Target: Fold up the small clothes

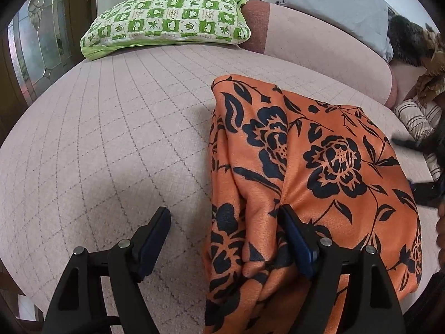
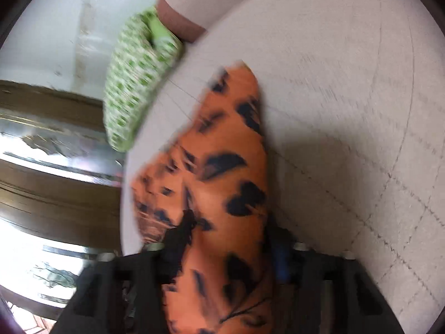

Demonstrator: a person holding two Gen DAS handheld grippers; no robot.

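Note:
An orange garment with a black flower print (image 1: 314, 167) lies bunched on the pale quilted bed (image 1: 111, 139). My left gripper (image 1: 222, 220) is open; its right finger (image 1: 294, 239) presses into the cloth's near edge and its left finger (image 1: 155, 228) is over bare bed. In the blurred right wrist view the same orange cloth (image 2: 222, 172) runs between the fingers of my right gripper (image 2: 225, 239), which looks shut on it and holds it above the bed (image 2: 347, 111).
A green-and-white patterned pillow (image 1: 167, 19) lies at the far side of the bed and shows in the right wrist view (image 2: 136, 89). A grey pillow (image 1: 342, 5), dark fur and a striped cloth (image 1: 417, 119) lie at the right. A wood-framed glass door (image 1: 30, 47) stands left.

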